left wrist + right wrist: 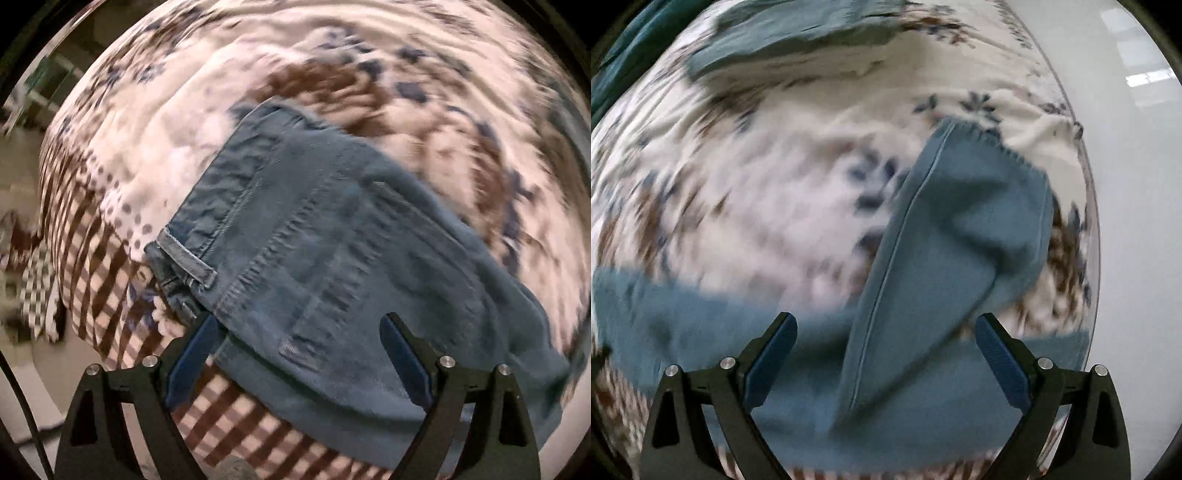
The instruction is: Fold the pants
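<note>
I see the blue denim pants (pixel 332 240) lying folded on the floral white bedspread (pixel 155 155). My left gripper (pixel 299 332) and right gripper (pixel 886 332) hang above them, jaws spread, nothing pinched.

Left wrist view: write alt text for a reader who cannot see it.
Blue jeans lie on a floral bedspread with a checked border, waistband and belt loop toward the left. The left gripper hangs above them, jaws wide apart, holding nothing. The picture is motion-blurred.
</note>
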{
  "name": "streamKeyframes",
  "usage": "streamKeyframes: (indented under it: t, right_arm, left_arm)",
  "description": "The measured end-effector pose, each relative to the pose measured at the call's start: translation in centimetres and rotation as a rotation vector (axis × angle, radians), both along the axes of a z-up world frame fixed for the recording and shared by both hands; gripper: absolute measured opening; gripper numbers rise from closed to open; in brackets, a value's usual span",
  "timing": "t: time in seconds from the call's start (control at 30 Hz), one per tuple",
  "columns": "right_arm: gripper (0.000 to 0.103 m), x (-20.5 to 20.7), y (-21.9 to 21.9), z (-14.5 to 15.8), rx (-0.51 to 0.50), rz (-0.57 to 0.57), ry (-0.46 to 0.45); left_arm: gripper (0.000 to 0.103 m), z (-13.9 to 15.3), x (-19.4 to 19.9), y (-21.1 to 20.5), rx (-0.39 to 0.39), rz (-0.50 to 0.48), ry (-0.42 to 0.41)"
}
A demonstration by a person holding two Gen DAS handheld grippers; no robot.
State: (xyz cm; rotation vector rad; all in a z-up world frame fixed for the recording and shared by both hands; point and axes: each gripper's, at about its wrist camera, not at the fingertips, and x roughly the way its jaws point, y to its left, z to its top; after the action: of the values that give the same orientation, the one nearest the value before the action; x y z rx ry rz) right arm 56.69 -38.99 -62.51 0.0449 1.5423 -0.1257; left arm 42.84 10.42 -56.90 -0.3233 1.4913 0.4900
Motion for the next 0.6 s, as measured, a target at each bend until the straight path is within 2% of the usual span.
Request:
streamKeyframes:
  t: [0.13,0.2,0.23,0.3,0.33,0.37,0.4,0.43,0.53,0.6]
  right_arm:
    - [0.099,7.0,-1.1,-4.7,-0.017,-0.057,0.035]
    - [0.097,10.2,-1.0,-7.3,-0.041,-0.060,0.065]
    - [0.092,11.6,-0.8,-8.8,-0.077,-0.058,0.096]
    - [0.074,13.0,-0.3,-10.7,-0.119,-0.043,0.138]
    - [0.059,13.3,-0.2,-11.3,-0.136,-0.037,0.149]
    - [0.036,13.4,-0.1,-11.5,-0.151,-0.034,0.151]
    - [0.023,13.4,-0.2,-11.3,-0.165,-0.040,0.136]
    - [0.005,13.1,-0.5,-10.4,-0.177,-0.059,0.110]
    - [0.005,11.1,-2.9,-6.8,-0.121,-0.152,0.005]
    - [0.005,7.8,-5.5,-3.0,-0.082,-0.235,-0.080]
  left_arm:
    - [0.090,-2.3,0.0,1.6,0.023,0.072,0.029]
    - [0.090,-3.1,-0.1,2.0,0.022,0.097,0.036]
    - [0.090,-3.3,-0.1,2.1,0.023,0.105,0.037]
    - [0.090,-3.6,-0.1,2.2,0.029,0.111,0.043]
    - [0.090,-3.8,-0.1,2.2,0.034,0.109,0.046]
    - [0.090,-3.8,-0.2,2.2,0.038,0.105,0.050]
    - [0.090,-3.7,-0.3,2.3,0.039,0.103,0.050]
    - [0.090,-4.0,0.1,2.3,0.038,0.101,0.052]
    - [0.090,-3.0,0.1,1.7,0.028,0.086,0.052]
    - [0.090,-2.3,0.1,1.1,0.019,0.074,0.045]
